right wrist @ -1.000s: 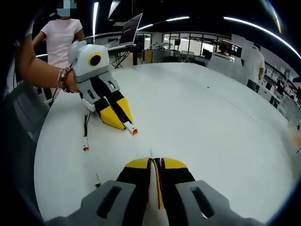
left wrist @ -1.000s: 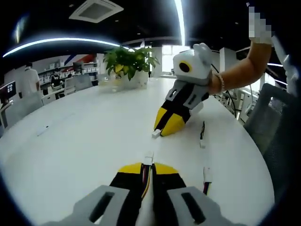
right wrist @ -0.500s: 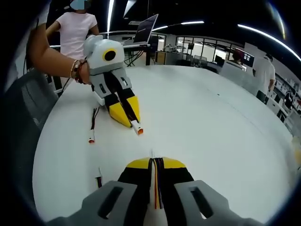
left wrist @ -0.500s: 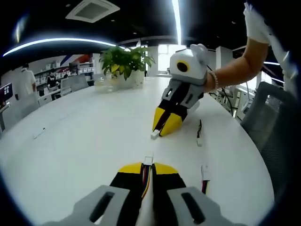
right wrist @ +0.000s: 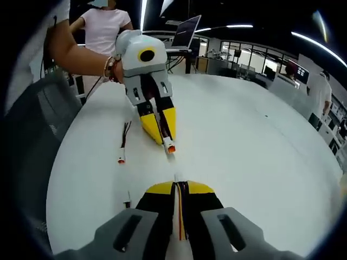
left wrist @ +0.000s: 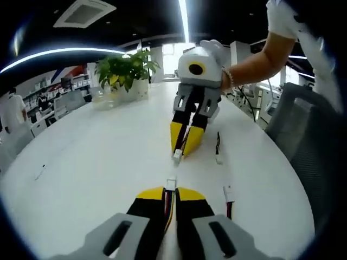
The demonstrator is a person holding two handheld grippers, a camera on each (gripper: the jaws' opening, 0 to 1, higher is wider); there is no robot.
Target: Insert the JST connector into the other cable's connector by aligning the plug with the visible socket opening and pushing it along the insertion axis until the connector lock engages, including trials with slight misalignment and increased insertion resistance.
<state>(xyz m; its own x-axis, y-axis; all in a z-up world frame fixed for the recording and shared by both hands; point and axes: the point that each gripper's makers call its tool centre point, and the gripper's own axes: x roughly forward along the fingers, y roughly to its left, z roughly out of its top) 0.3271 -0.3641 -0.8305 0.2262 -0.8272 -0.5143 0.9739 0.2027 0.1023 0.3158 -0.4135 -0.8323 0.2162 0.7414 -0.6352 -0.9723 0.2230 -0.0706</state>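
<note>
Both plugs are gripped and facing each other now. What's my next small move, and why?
Probably ease the right gripper forward along the shared axis. Its white connector nearly faces the left gripper's connector, with bare table in the gap between them; they are not yet touching.

You are working in an open-plan office. You sit at a large white round-edged table point(left wrist: 97, 157) with a grey mesh office chair point(left wrist: 303, 130) beside it. A leafy green potted plant point(left wrist: 123, 73) stands at the far end. Long curved ceiling light strips point(left wrist: 59, 53) and a square ceiling air vent point(left wrist: 84, 12) hang overhead. An open laptop point(right wrist: 187, 30) and desks with monitors point(right wrist: 246, 54) stand behind, with people standing among them.
</note>
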